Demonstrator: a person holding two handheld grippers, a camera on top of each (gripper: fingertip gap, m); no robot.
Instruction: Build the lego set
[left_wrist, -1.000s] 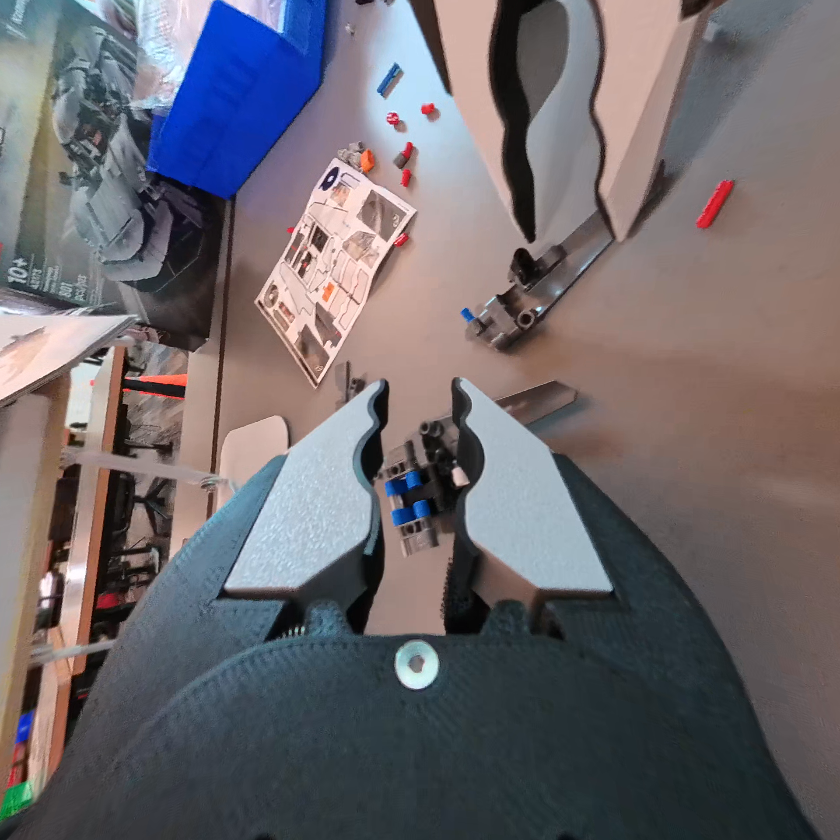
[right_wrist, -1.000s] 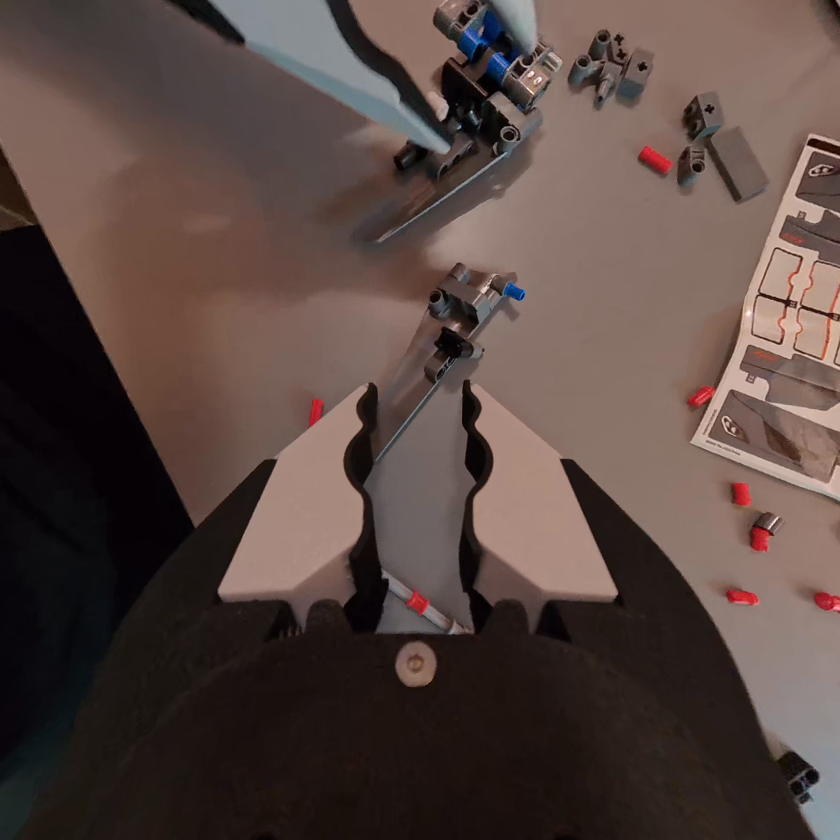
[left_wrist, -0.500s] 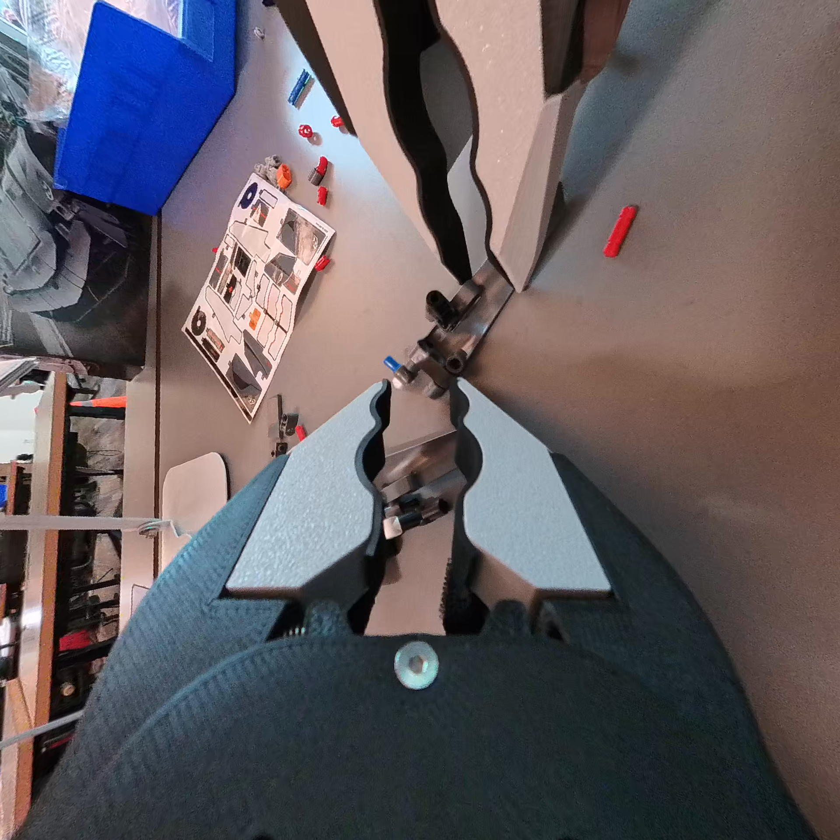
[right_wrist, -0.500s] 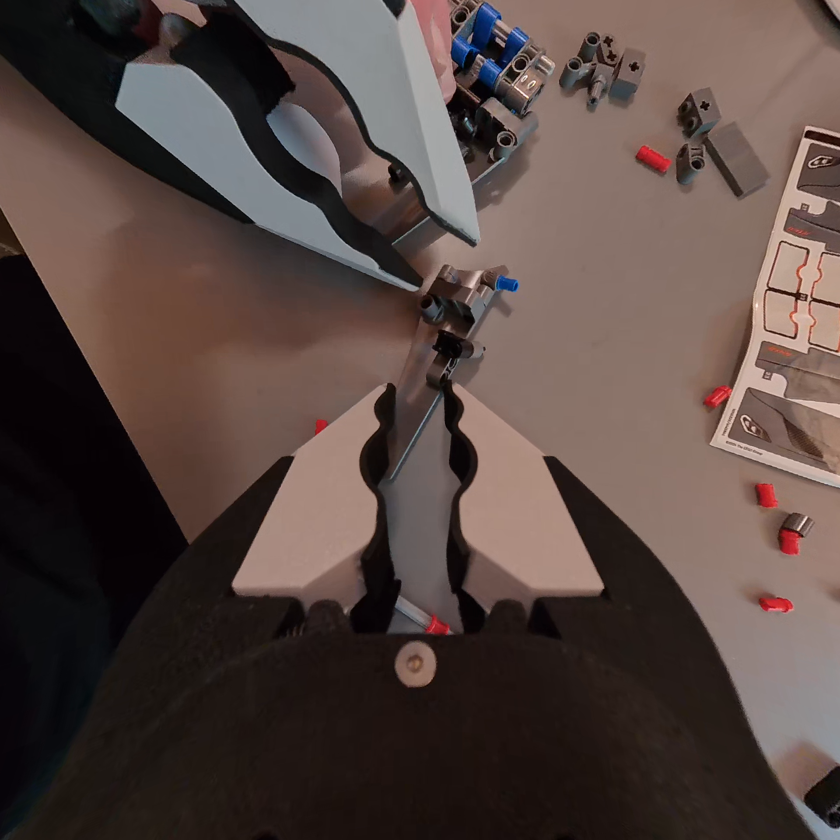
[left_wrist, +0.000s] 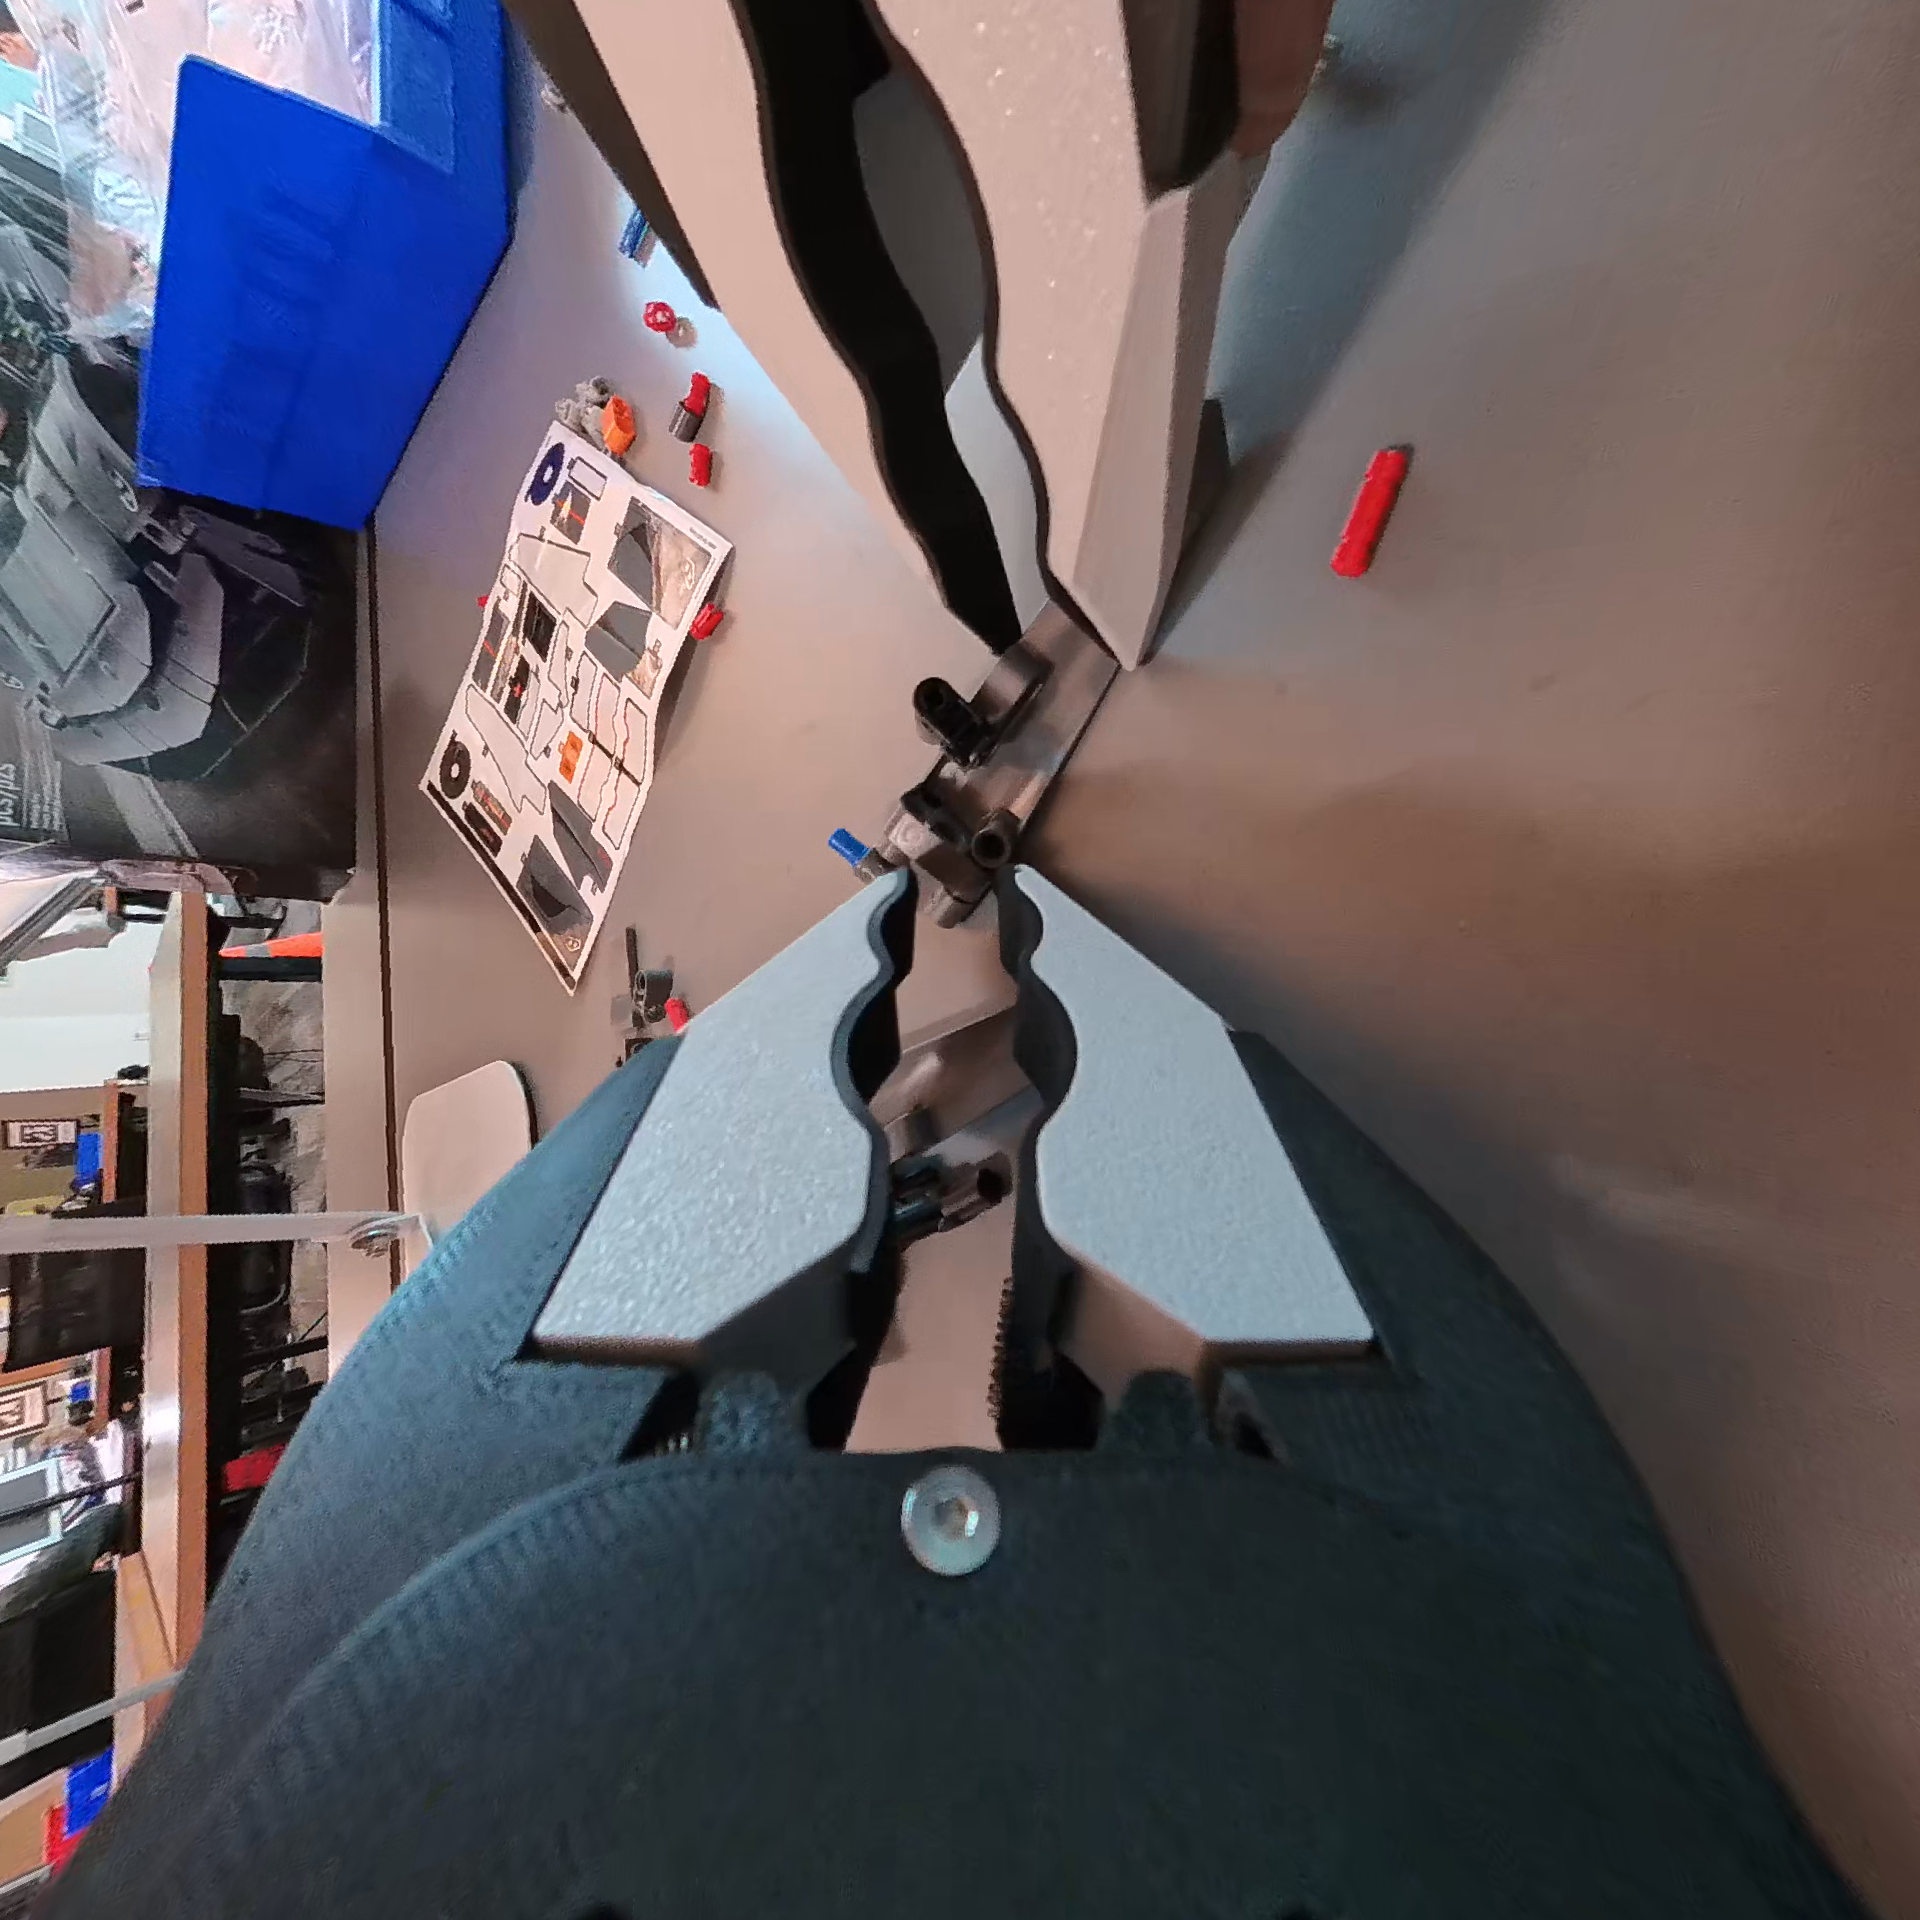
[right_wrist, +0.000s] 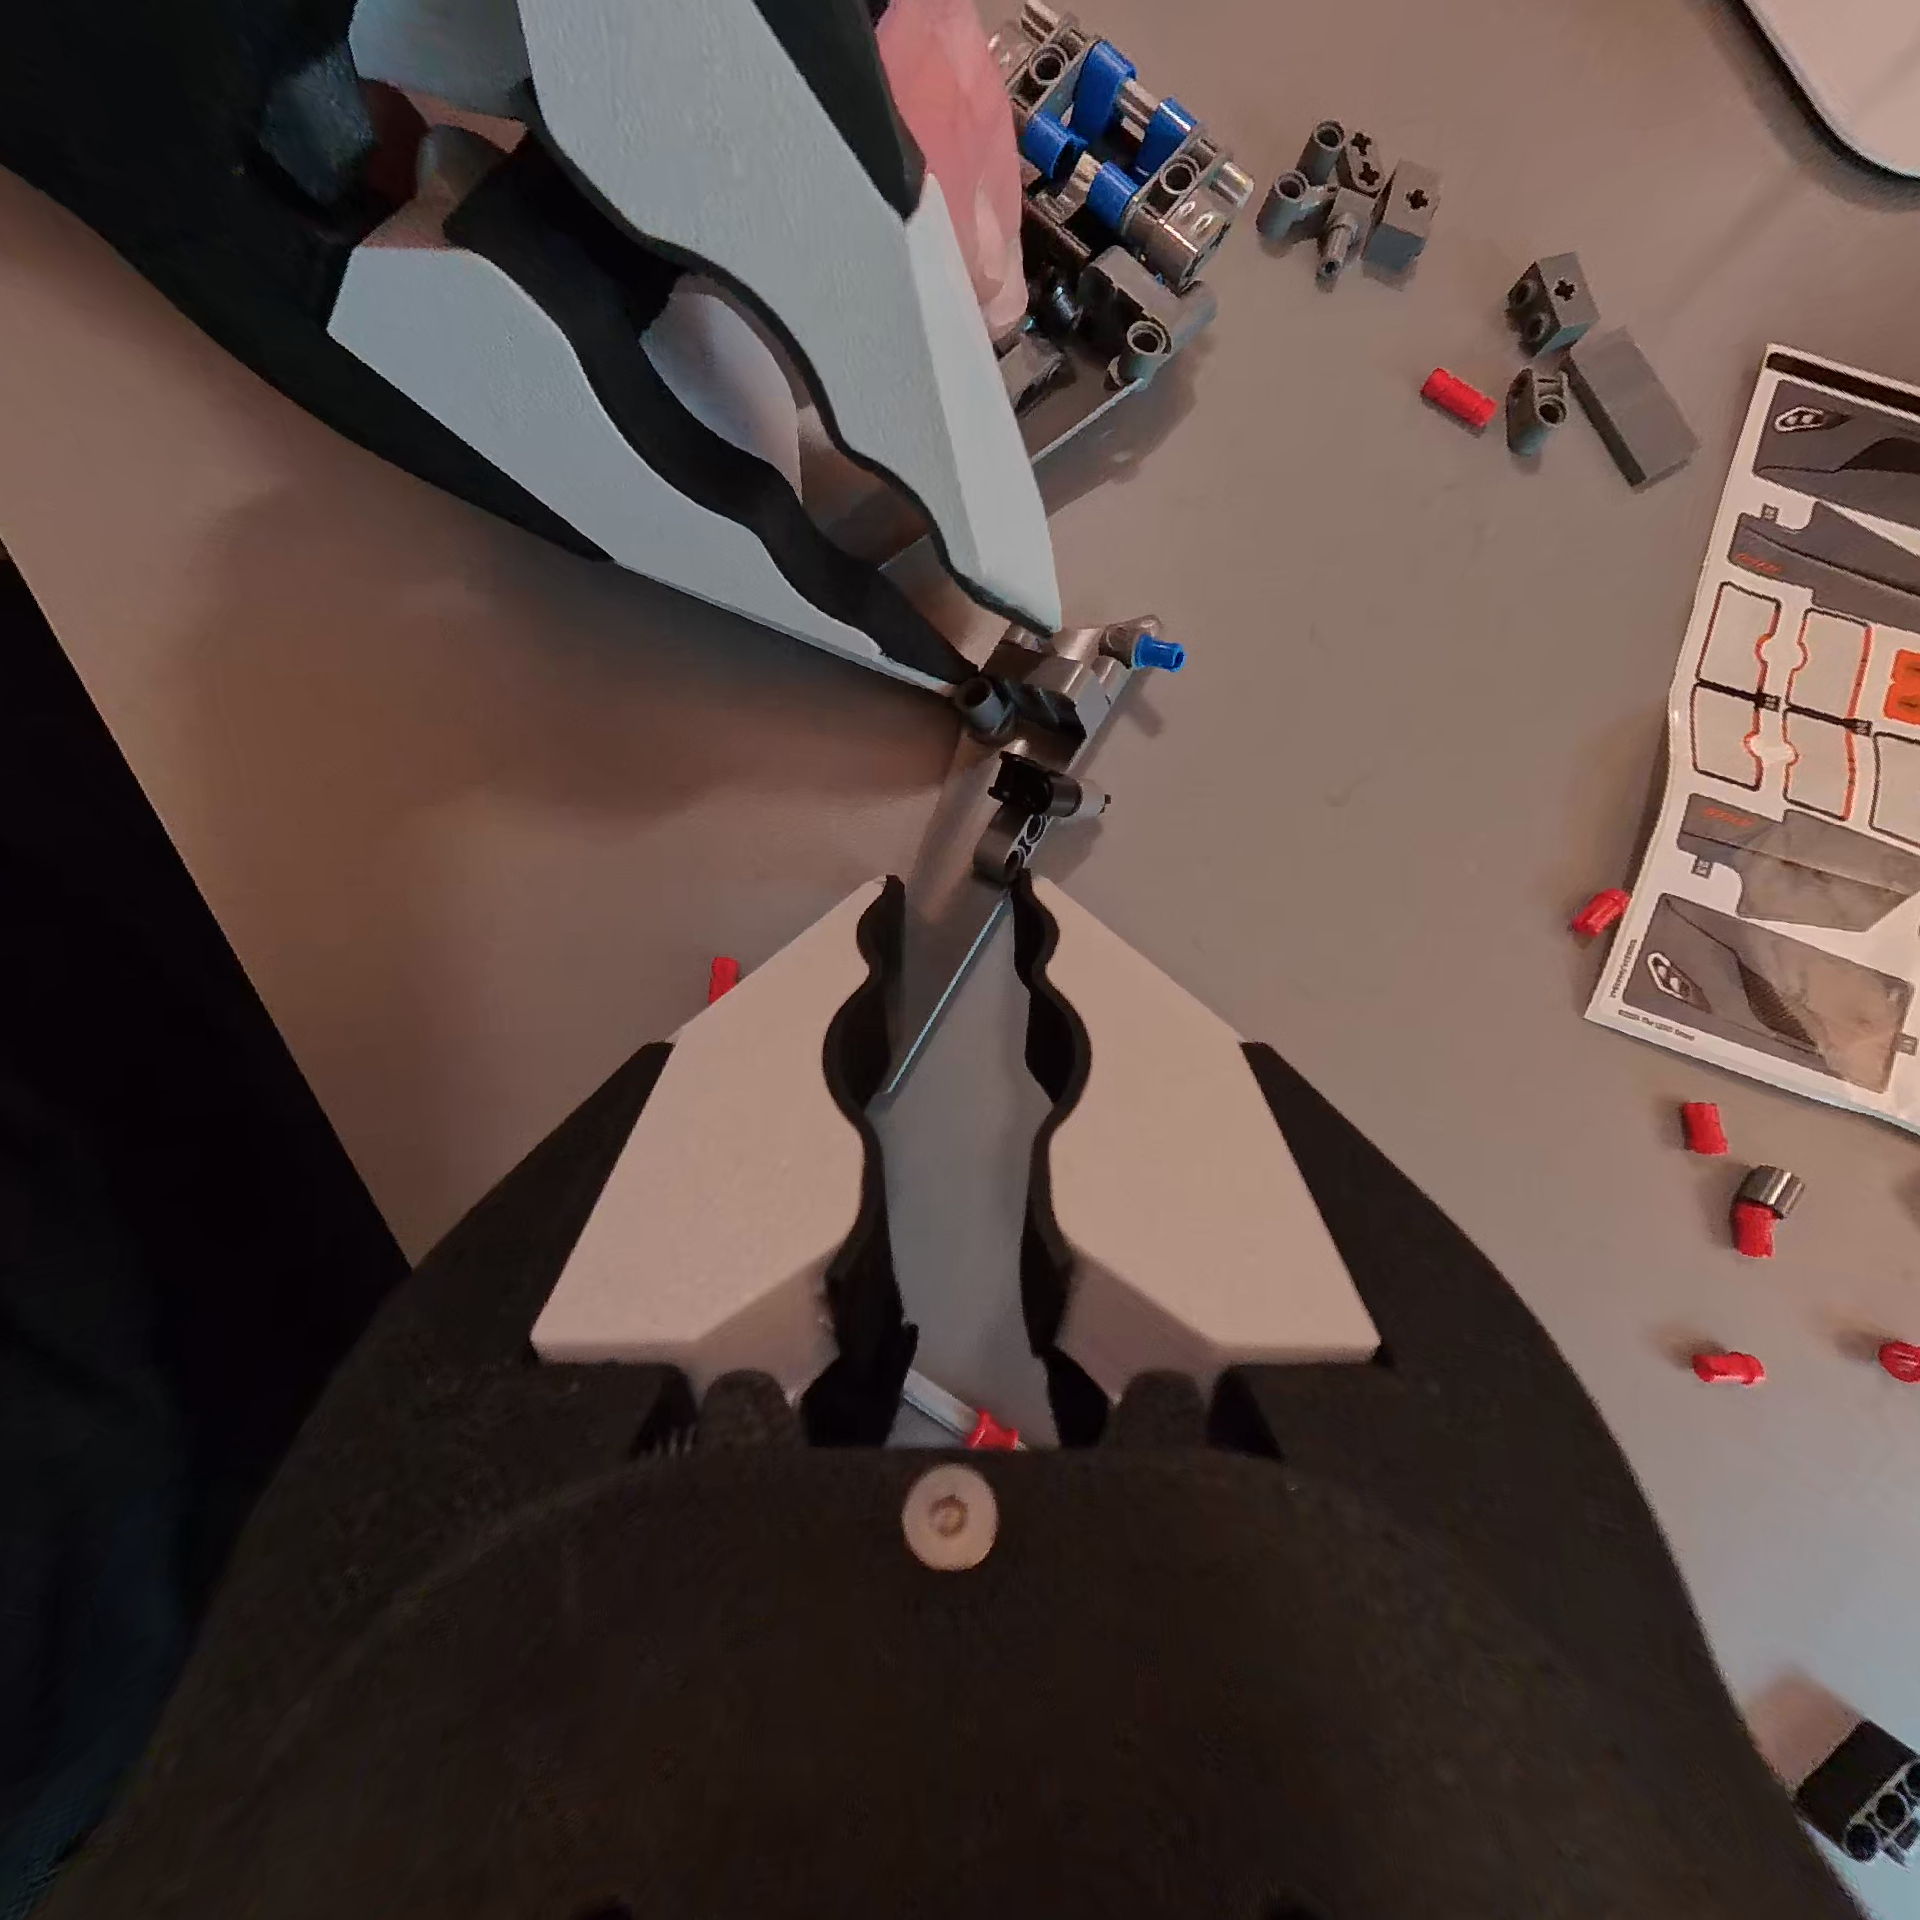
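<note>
Going by the right wrist view, the build looks early, with two small sub-assemblies made and most parts loose.

At the far left the left claw (right_wrist: 1003, 655) reaches in, its tips at the far end of the slim grey panel sub-assembly (right_wrist: 966, 831). Its jaws stand a little apart and I cannot tell whether they pinch that end or only touch it.

In the middle, this sub-assembly lies on the table (right_wrist: 1351, 935). It carries black connectors and a blue pin (right_wrist: 1155, 655) sticking out to the right. Its near end sits between the fingers of the right claw (right_wrist: 956, 888), which looks clenched on it.

Just beyond, farther off, lies a larger assembly (right_wrist: 1132, 208) with blue pins across it, partly behind the left claw.

To the right, grey connectors (right_wrist: 1351, 208) and a grey block (right_wrist: 1626, 416) lie unattached, with a red pin (right_wrist: 1458, 395) between them. Farther right is the sticker sheet (right_wrist: 1818, 727), and more red pins (right_wrist: 1725, 1366) lie scattered near it.

My reading is that joining the two sub-assemblies comes next. The loose connectors, the pins and what looks like most of the model remain to be built.
</note>
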